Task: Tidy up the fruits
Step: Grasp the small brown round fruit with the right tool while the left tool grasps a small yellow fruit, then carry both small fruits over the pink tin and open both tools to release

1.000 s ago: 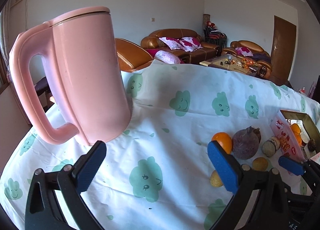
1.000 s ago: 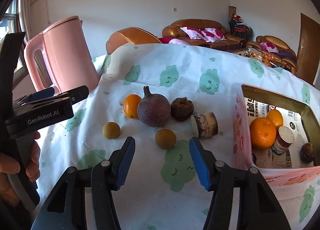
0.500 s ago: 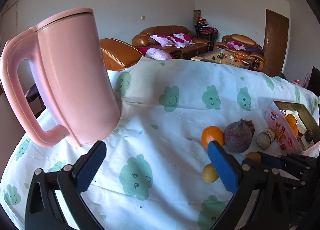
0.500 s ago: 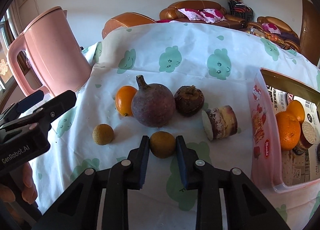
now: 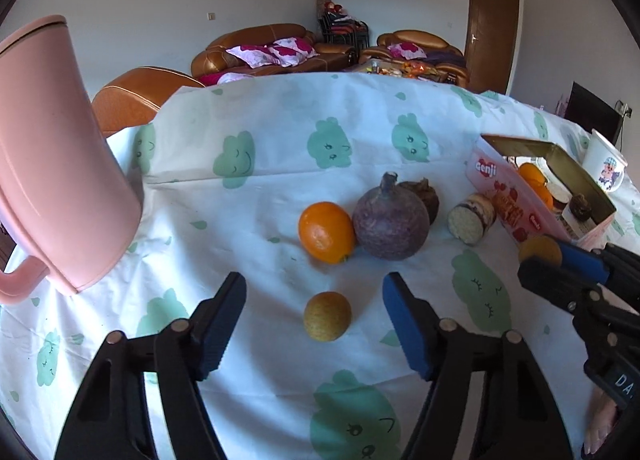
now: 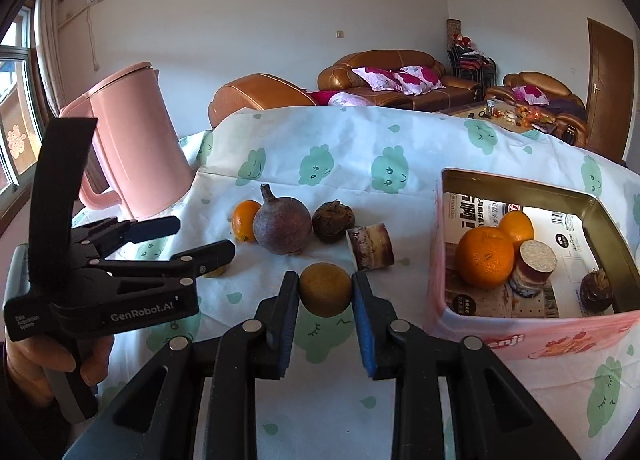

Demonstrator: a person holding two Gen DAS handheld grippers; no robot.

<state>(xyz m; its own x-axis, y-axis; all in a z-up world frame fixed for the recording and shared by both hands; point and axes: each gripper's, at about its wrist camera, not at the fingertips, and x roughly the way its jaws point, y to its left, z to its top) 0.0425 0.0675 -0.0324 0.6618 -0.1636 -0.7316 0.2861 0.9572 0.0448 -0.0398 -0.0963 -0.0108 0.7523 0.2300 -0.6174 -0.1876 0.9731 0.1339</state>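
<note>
My right gripper (image 6: 325, 298) is shut on a small brown-yellow round fruit (image 6: 325, 289) and holds it above the cloth, left of the pink tin box (image 6: 448, 300); that fruit also shows in the left wrist view (image 5: 540, 250). My left gripper (image 5: 314, 322) is open, its fingers either side of a second small yellow fruit (image 5: 327, 315) lying on the cloth. Behind it lie an orange (image 5: 326, 232), a large purple fruit (image 5: 390, 222), a dark brown fruit (image 5: 424, 194) and a cut cane piece (image 5: 472, 218). The box holds oranges (image 6: 486, 256), a cane piece and a dark fruit.
A tall pink kettle (image 5: 48, 164) stands at the table's left edge. A white cup (image 5: 604, 164) stands behind the box. The table is covered with a white cloth with green prints (image 5: 280, 132). Sofas stand beyond the table.
My right gripper has lifted the small fruit off the cloth and pulled back toward the box side. My left gripper has swung right, from the kettle to around the second small fruit.
</note>
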